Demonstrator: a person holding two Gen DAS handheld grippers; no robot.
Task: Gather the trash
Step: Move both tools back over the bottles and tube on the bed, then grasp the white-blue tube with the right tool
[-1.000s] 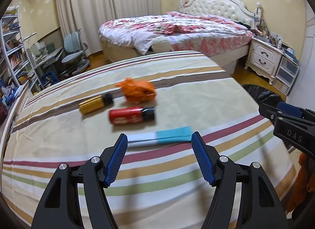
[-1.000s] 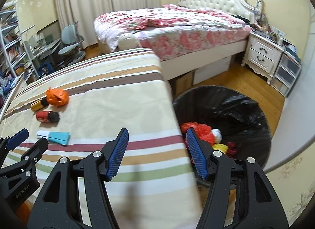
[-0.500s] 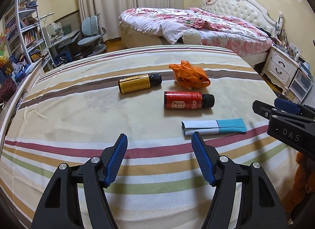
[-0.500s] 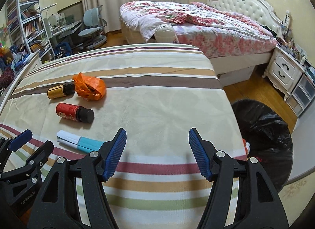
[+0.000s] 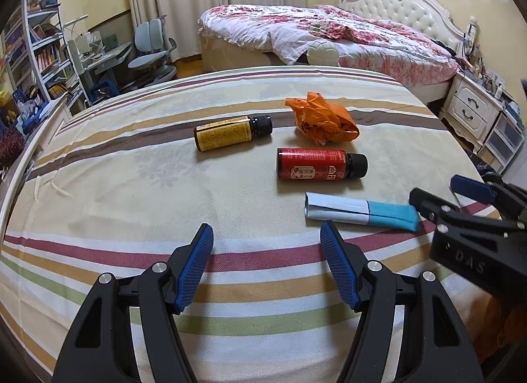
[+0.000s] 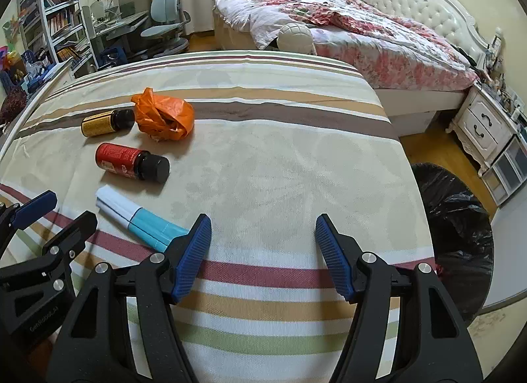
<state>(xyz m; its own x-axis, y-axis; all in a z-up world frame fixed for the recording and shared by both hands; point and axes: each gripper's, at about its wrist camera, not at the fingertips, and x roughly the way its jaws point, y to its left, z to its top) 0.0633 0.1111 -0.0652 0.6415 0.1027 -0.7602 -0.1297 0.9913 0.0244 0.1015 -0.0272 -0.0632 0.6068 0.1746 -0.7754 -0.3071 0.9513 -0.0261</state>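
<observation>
Bedroom, striped tabletop [image 5: 138, 185] in front of me, black-lined bin [image 6: 461, 218] on the floor off its right edge. Four pieces of trash sit together: yellow bottle [image 5: 230, 132], orange bag [image 5: 322, 122], red bottle [image 5: 316, 168], blue-white box [image 5: 355, 211]. Left gripper [image 5: 266, 261] and right gripper [image 6: 260, 251]: jaws apart, nothing between them. Box is nearest, just beside my right gripper's left jaw. I'd take it first: line the jaws across its narrow width, come down flat, pinch near mid-length so it doesn't swing. Bottles will likely roll, so grip across the body.
</observation>
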